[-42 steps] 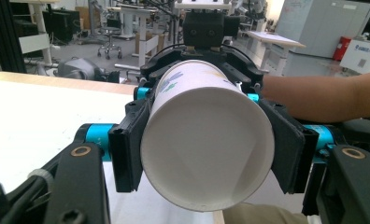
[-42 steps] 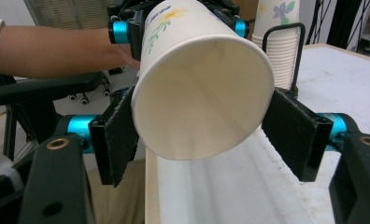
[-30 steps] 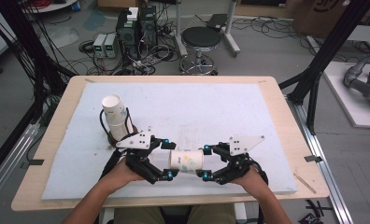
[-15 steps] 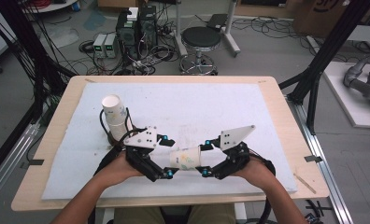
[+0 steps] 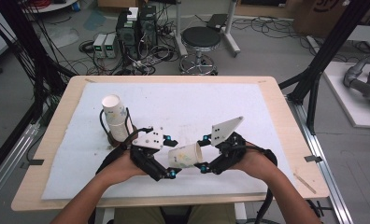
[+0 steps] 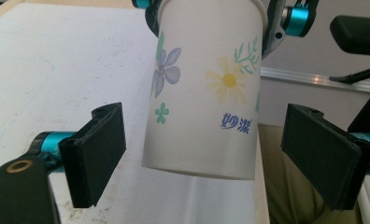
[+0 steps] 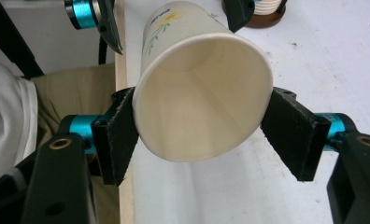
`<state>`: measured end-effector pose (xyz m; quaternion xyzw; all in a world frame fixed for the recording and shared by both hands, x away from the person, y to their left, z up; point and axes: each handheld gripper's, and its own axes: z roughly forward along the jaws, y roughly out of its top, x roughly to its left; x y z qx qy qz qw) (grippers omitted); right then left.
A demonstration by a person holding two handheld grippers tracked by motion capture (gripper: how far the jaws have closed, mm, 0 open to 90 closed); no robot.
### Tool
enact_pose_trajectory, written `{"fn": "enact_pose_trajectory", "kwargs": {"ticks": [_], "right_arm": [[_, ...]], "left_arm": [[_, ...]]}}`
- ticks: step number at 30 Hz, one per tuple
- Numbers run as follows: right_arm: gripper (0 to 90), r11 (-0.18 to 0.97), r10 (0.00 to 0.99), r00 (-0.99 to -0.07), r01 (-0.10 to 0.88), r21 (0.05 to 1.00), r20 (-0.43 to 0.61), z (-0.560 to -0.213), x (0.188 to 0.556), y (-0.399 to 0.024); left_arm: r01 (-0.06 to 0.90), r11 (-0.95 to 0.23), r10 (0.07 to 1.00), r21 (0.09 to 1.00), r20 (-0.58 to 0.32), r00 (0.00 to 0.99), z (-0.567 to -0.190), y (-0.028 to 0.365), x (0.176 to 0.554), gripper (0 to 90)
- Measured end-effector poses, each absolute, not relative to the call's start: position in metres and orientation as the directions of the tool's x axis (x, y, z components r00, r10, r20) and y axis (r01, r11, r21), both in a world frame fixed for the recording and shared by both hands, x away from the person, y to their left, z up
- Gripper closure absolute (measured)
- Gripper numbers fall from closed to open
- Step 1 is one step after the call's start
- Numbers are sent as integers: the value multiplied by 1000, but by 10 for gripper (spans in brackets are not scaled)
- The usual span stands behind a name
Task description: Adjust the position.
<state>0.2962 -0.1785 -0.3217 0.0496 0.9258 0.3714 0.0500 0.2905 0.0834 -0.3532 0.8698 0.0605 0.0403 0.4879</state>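
Observation:
A white paper cup [image 5: 185, 155] with flower prints lies on its side in the air near the table's front edge. My right gripper [image 5: 204, 154] is shut on it near the rim, and both pads press the wall of the cup [image 7: 202, 121]. My left gripper [image 5: 170, 157] faces it from the left. In the left gripper view the cup's base end [image 6: 202, 93] sits between the jaws with a gap on each side. Those jaws have just been closing, but the pads [image 6: 99, 149] stay off the cup.
A stack of paper cups [image 5: 115, 116] stands in a brown holder at the left of the white mat [image 5: 183, 102]. The table's front edge [image 5: 174, 201] runs just below both hands. A person's lap shows beyond that edge.
The right gripper has risen a little and tilted up, taking the cup with it. The left hand has stayed about where it was.

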Motion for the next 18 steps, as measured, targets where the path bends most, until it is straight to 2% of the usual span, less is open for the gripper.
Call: {"fn": "enact_pose_trajectory", "kwargs": {"ticks": [12,18], "right_arm": [[297,825,83,-993,22,565,-83,-310,299,-156],[297,847,69,-994,12,532,-89,-309,300,-150]], "left_arm": [[51,-555,131,830,26,991,-353,77,290,153],[45,-575,122,817,31,992,-353,73,290,160]]}}
